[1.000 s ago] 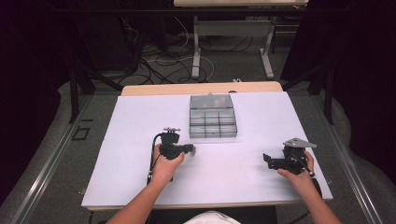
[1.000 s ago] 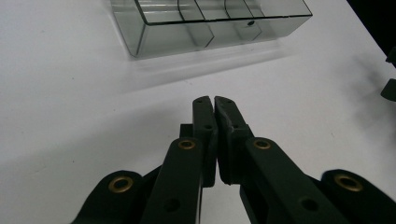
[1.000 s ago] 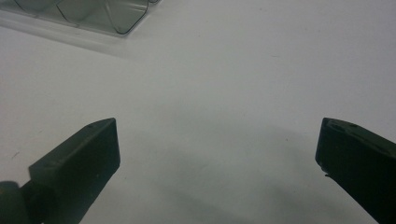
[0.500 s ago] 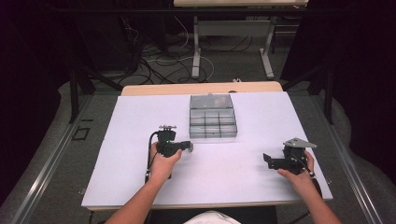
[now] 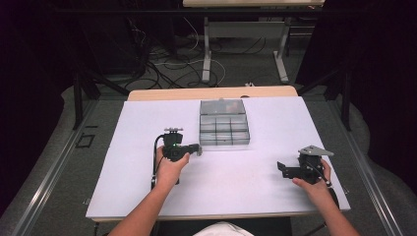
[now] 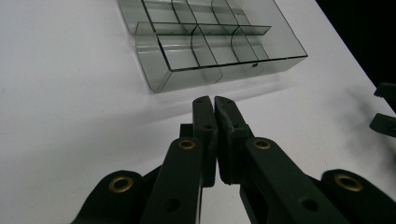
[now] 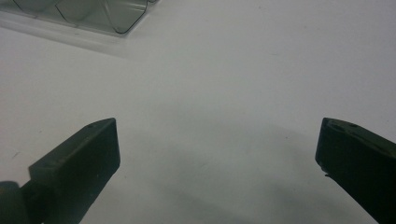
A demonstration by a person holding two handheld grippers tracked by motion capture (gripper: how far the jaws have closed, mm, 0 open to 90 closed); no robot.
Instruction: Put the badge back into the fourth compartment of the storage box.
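— Forearms first, coming in over the near edge of the table (image 5: 147, 196). What's each hand got?

— Left hand (image 5: 169, 167) wraps the left gripper (image 5: 195, 148), left of centre. Right hand (image 5: 314, 184) holds the right gripper (image 5: 281, 167) near the right edge, with a grey plate (image 5: 314, 150) on top. The two sit well apart.

— Are the jaws open?

— On the left one, no. In the left gripper view its jaws (image 6: 214, 105) press together tip to tip, nothing between them, pointing at the tray. On the right one they stand wide, one at each side of the right gripper view, with bare white tabletop between. Nothing held there either.

— Which way does the right one point?

— Leftward across the table, toward the middle. A corner of the tray (image 7: 93, 16) shows at the top left of its view, well off from the jaws.

— And the tray?

— Clear plastic tray (image 5: 223, 129), divided into small compartments, sitting on the white top past the left gripper, about midway across. The left gripper's tips are near its front left corner, not touching. Whether anything lies in the compartments, I can't tell; from the left gripper view the near ones look bare.

— Beyond that?

— A strip of wooden tabletop (image 5: 211, 92) past the white sheet, then floor with cables (image 5: 167, 64) and another table's legs (image 5: 207, 54) in the dark.
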